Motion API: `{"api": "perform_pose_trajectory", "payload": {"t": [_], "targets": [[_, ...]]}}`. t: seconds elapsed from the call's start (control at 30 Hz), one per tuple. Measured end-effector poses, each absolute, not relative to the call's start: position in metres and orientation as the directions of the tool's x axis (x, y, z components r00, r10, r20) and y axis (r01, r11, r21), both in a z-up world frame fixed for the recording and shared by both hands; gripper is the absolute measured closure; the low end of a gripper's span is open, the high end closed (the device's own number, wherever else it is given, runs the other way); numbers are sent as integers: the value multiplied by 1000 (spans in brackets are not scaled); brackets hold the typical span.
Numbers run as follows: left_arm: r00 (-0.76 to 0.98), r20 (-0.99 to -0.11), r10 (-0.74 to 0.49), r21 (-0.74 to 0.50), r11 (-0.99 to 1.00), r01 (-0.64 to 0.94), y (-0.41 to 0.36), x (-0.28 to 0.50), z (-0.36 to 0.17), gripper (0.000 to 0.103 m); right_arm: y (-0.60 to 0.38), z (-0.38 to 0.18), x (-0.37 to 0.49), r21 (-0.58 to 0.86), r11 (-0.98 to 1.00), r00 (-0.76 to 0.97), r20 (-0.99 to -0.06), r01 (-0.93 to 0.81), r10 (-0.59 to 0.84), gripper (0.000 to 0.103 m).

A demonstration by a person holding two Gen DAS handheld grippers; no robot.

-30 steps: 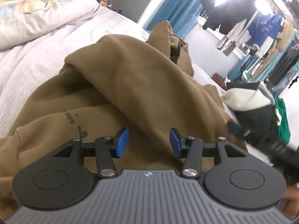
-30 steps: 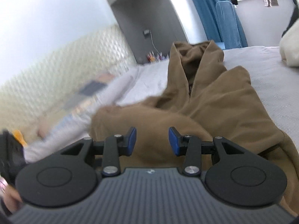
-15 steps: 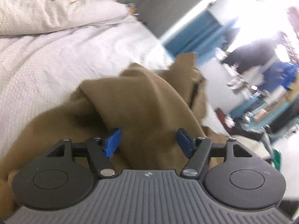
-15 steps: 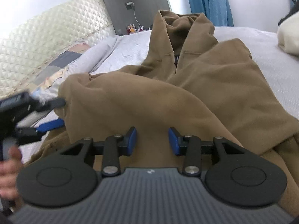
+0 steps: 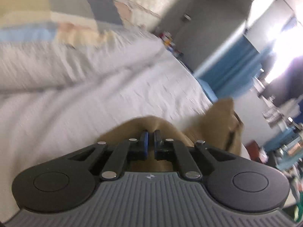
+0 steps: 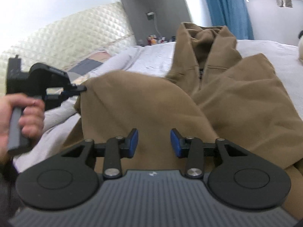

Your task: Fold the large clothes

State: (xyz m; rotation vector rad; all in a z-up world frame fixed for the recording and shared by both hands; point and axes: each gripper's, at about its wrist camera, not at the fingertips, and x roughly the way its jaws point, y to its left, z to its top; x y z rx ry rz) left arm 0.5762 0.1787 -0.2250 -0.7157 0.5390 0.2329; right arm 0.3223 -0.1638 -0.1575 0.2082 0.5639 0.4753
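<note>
Left claw [image 5: 149, 141] has just clamped onto a fold of the brown hoodie [image 6: 151, 102], cloth pinched between its jaws at the sleeve-side edge. Right claw [image 6: 153, 141] hangs released, hoodie spread on the bed [image 6: 155, 56] right under and ahead of it. Judgement: carry that edge across toward the zipper line, keep it taut and low, use the right claw to pin the body so it doesn't drag.

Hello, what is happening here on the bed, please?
A person is folding a large brown hoodie that lies on a bed with white sheets. The left gripper has just closed and pinches a fold at the hoodie's edge. The right gripper hangs above the middle of the hoodie, its jaws apart with nothing between them. The hood lies towards the far side of the bed.
</note>
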Motion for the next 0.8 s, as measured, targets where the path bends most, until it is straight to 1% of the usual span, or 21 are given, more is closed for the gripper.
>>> {"api": "perform_pose_trajectory", "payload": {"t": [0.07, 0.13, 0.23, 0.3, 0.4, 0.53, 0.6, 0.63, 0.67, 0.73, 0.8], "targets": [[824, -563, 64, -542, 724, -427, 197, 589, -228, 97, -158, -155, 319, 306, 862, 733, -455, -404, 505, 63], [788, -606, 111, -499, 718, -485, 212, 605, -243, 97, -151, -155, 317, 292, 852, 722, -453, -434, 523, 64], [746, -652, 134, -457, 717, -527, 225, 620, -270, 96, -138, -162, 321, 245, 859, 707, -491, -450, 510, 64], [727, -671, 149, -404, 749, -526, 226, 630, -279, 96, -131, -173, 329, 235, 861, 684, -530, -450, 502, 65], [707, -686, 171, -303, 817, -491, 217, 641, -284, 96, -130, -189, 342, 260, 864, 656, -568, -431, 498, 66], [711, -682, 173, -271, 842, -466, 214, 635, -276, 95, -135, -192, 350, 307, 856, 643, -566, -415, 515, 66], [713, -684, 154, -274, 852, -447, 215, 627, -268, 89, -135, -192, 349, 310, 857, 646, -564, -411, 514, 66], [714, -686, 138, -281, 856, -435, 213, 622, -265, 80, -135, -191, 348, 308, 859, 647, -566, -409, 511, 66], [723, -682, 111, -297, 862, -412, 214, 615, -260, 67, -135, -191, 345, 306, 860, 649, -566, -408, 509, 66], [745, -662, 81, -309, 876, -370, 211, 600, -249, 56, -135, -186, 342, 298, 865, 656, -565, -403, 500, 65], [765, -640, 71, -296, 896, -331, 205, 582, -236, 56, -136, -179, 336, 290, 869, 669, -556, -400, 493, 62]]}}
